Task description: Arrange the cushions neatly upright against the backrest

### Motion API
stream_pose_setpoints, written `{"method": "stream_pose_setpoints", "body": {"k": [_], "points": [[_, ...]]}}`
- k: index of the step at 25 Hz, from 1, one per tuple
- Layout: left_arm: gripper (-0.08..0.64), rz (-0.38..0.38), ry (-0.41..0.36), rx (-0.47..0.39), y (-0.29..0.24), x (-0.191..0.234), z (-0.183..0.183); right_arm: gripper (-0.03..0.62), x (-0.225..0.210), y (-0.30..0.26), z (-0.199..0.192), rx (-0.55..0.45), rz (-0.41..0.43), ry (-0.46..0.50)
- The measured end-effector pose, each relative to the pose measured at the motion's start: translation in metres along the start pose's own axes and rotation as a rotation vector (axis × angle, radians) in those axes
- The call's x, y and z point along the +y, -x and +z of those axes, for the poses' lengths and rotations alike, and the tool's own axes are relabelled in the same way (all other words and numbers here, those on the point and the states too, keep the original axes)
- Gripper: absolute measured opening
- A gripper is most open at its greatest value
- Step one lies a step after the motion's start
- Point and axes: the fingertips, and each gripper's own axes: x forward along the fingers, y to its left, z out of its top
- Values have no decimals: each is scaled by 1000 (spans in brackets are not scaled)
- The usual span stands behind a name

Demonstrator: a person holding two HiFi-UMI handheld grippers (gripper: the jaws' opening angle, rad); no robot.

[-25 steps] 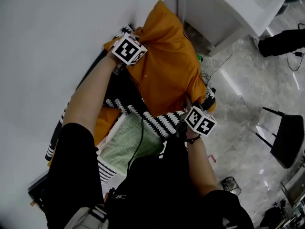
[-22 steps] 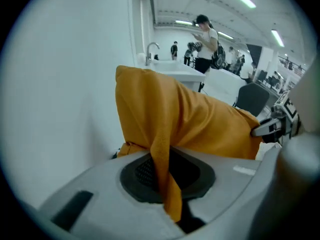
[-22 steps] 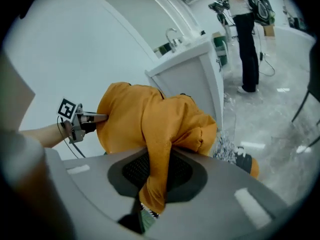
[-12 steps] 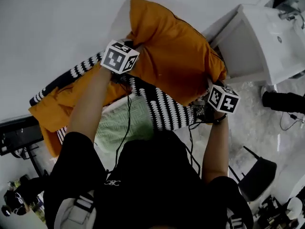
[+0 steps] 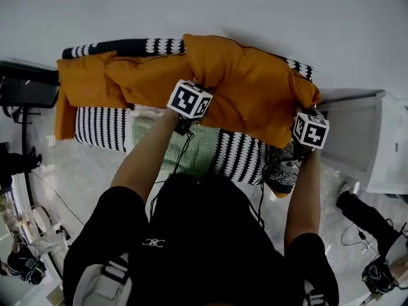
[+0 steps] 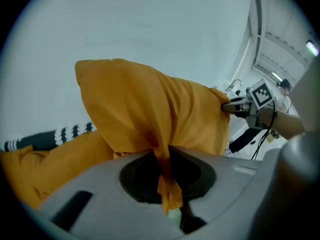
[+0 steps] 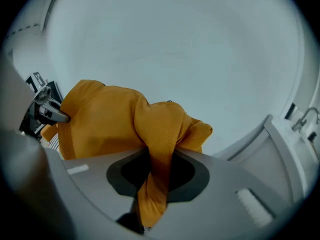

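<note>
A large orange cushion is held up against the backrest of a black-and-white striped sofa. My left gripper is shut on a fold of cloth at its left lower edge; the left gripper view shows orange fabric pinched in my left gripper. My right gripper grips the cushion's right corner. Its jaws are opening a little, and the right gripper view shows cloth still pinched in my right gripper. A second orange cushion lies along the backrest to the left.
A pale green cushion lies on the striped seat below the arms. A white cabinet stands right of the sofa, a white wall behind it. A black stand is at the left, cables on the marble floor.
The view has swung round to face the sofa squarely. Both grippers have carried the orange cushion up and back until it rests against the backrest, still gripped at both ends.
</note>
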Motion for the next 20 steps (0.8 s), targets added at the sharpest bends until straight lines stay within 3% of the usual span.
{"method": "stream_pose_setpoints", "body": {"k": [4,10,16,20], "points": [[40,10,114,35,-17,20,-39,83,19,-35,2,44,15,103],[38,11,184,81,-55,30,-71,84,18,-78,-22,85,13,117],[38,34,121,131,-84,41,-78,86,12,-113,-48,113,25,65],[35,7,95,168,-112,43,-86,87,1,-133,-66,131,3,36]]}}
